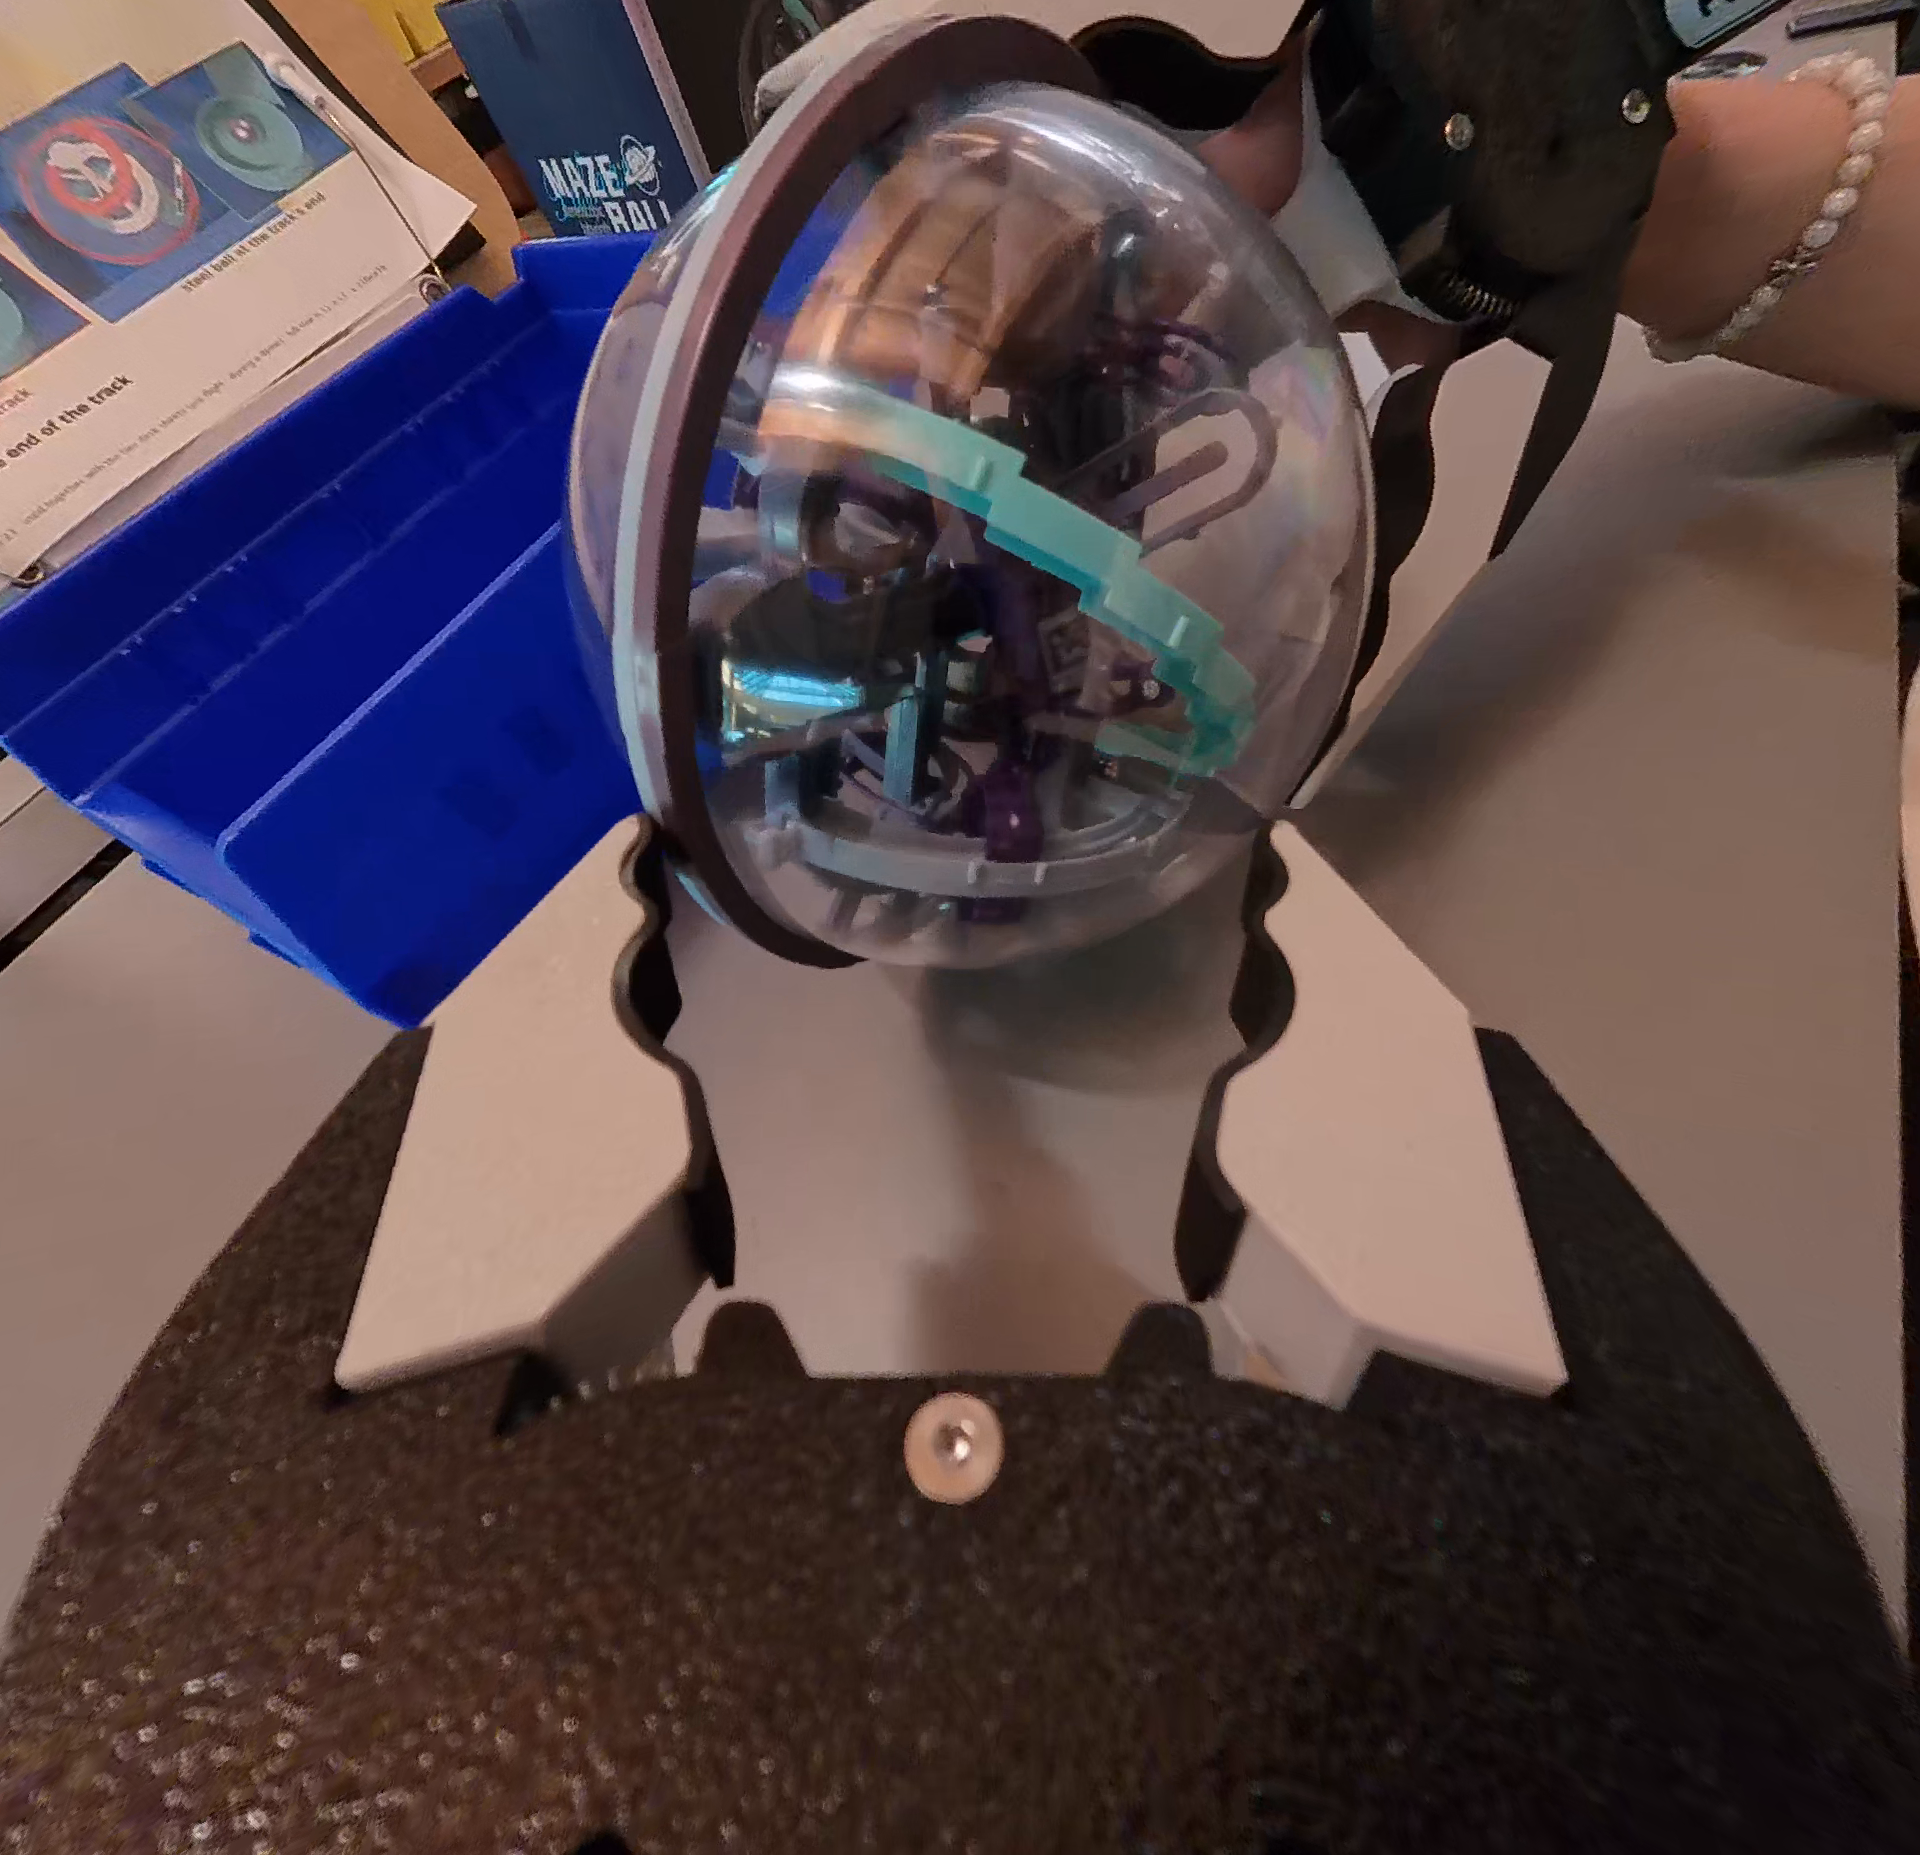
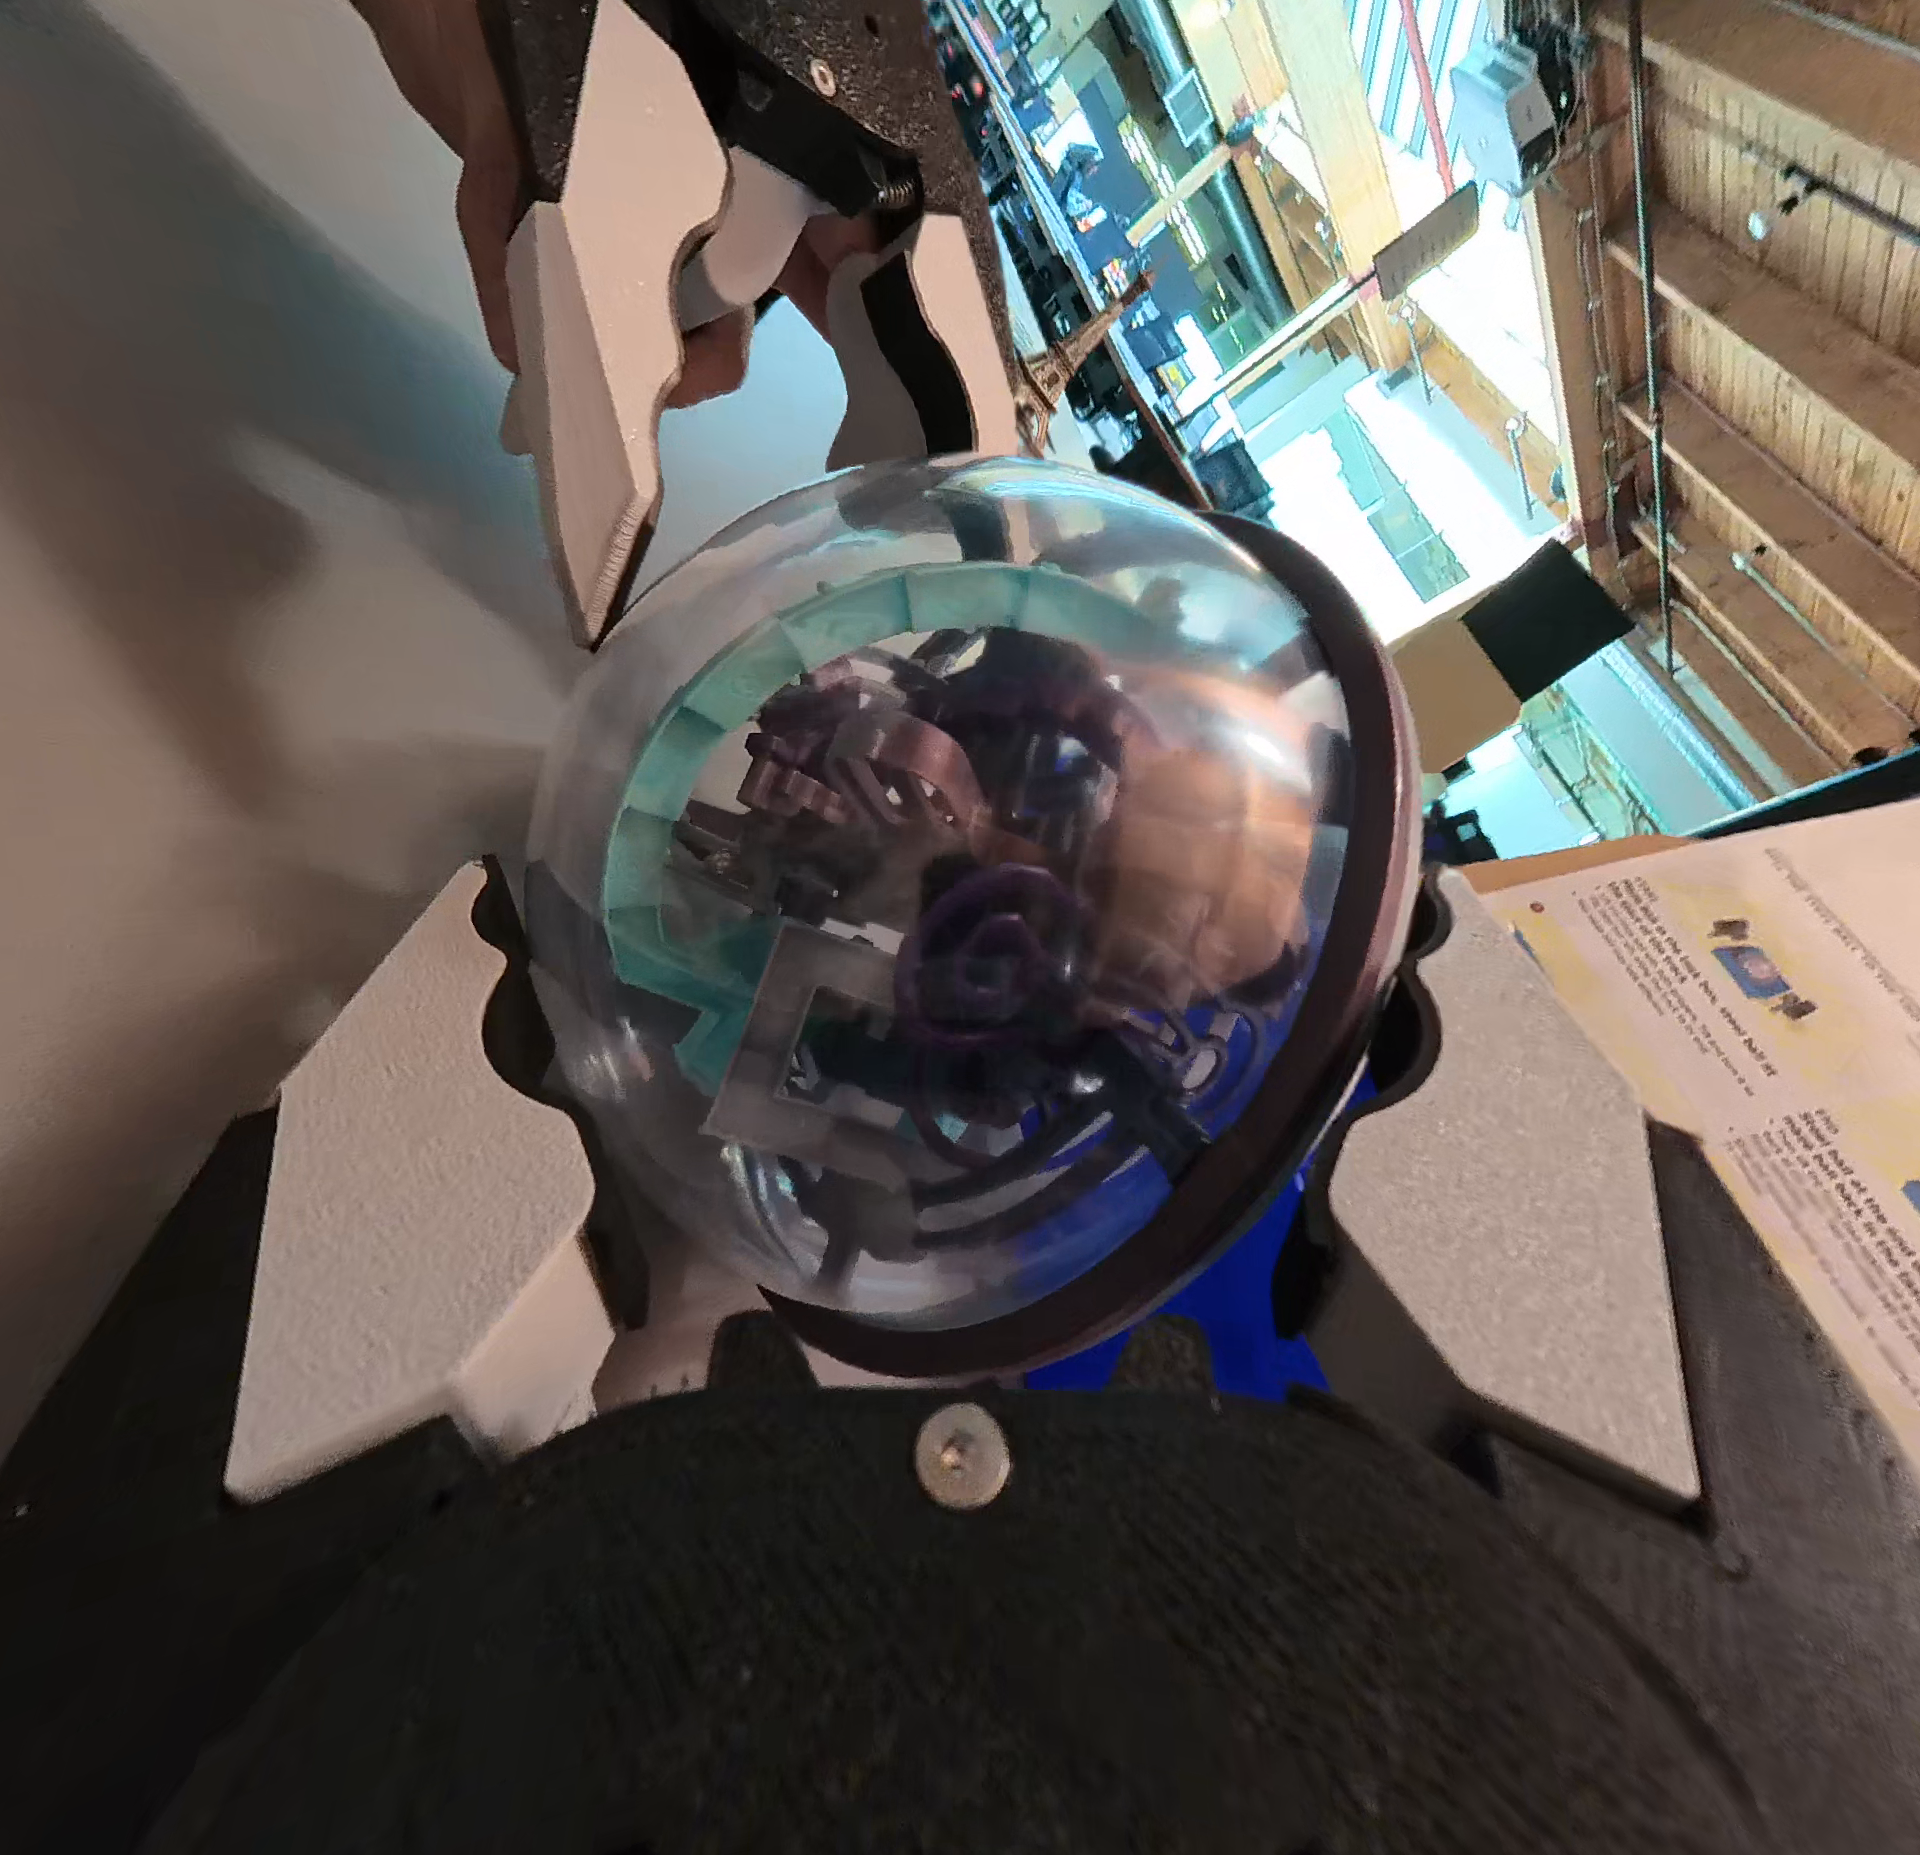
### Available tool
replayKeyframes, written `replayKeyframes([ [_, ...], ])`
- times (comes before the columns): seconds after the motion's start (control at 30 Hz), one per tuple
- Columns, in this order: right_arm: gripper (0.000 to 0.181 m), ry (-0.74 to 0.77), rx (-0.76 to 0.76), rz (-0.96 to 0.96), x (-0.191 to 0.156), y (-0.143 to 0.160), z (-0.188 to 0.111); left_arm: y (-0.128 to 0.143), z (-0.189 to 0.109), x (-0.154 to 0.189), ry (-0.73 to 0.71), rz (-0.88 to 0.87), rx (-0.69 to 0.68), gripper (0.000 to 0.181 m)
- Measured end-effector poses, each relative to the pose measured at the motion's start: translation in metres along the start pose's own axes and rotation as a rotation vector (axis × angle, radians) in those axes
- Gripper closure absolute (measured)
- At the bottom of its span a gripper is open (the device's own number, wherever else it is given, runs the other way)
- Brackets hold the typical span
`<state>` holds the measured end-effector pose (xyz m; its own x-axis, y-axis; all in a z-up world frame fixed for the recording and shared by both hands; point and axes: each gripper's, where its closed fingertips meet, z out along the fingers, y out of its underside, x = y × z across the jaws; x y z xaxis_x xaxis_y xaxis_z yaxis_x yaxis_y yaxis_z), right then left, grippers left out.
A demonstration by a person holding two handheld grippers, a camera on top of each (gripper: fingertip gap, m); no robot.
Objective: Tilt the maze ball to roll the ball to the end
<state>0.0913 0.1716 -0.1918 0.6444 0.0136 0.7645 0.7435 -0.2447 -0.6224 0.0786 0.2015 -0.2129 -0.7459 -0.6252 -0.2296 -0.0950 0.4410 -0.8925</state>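
Observation:
The maze ball point(image 1: 966, 517) is a clear sphere with a dark ring around it and teal, grey and purple tracks inside. My left gripper point(image 1: 956, 849) is shut on its lower part and holds it above the grey table point(image 1: 1558, 766). My right gripper point(image 2: 956, 932) is shut on the same maze ball point(image 2: 966, 932), its fingers on either side by the ring. Each gripper shows in the other's view: the right one point(image 1: 1340, 247) at the ball's far top right, the left one point(image 2: 769, 517) at its top. I cannot pick out the small steel ball inside.
A blue divided bin point(image 1: 312, 662) stands left of the ball. A printed instruction sheet point(image 1: 156, 195) leans behind it and also shows in the right wrist view point(image 2: 1714, 1026). A dark blue box point(image 1: 582, 122) stands at the back. A wrist with a pearl bracelet point(image 1: 1818, 195) is at the right.

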Motion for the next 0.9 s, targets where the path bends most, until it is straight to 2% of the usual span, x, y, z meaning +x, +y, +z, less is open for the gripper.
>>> replayKeyframes([
  [0.23,0.023,-0.033,0.020,-0.057,-0.003,-0.001,-0.002,0.000,-0.008,0.005,0.057,-0.021,0.024,0.084],
  [0.4,0.023,-0.072,0.033,-0.056,-0.003,-0.001,0.000,0.004,0.000,0.000,0.026,0.063,-0.006,0.074],
  [0.6,0.024,-0.114,0.032,-0.099,-0.005,-0.003,0.001,-0.005,-0.008,-0.001,0.122,0.044,0.066,0.073],
  [0.83,0.023,-0.166,0.035,-0.135,-0.008,-0.007,0.006,-0.005,-0.011,-0.013,0.193,0.204,-0.006,0.070],
  [0.9,0.023,-0.175,0.035,-0.145,-0.009,-0.008,0.007,-0.005,-0.011,-0.015,0.220,0.248,-0.027,0.064],
])
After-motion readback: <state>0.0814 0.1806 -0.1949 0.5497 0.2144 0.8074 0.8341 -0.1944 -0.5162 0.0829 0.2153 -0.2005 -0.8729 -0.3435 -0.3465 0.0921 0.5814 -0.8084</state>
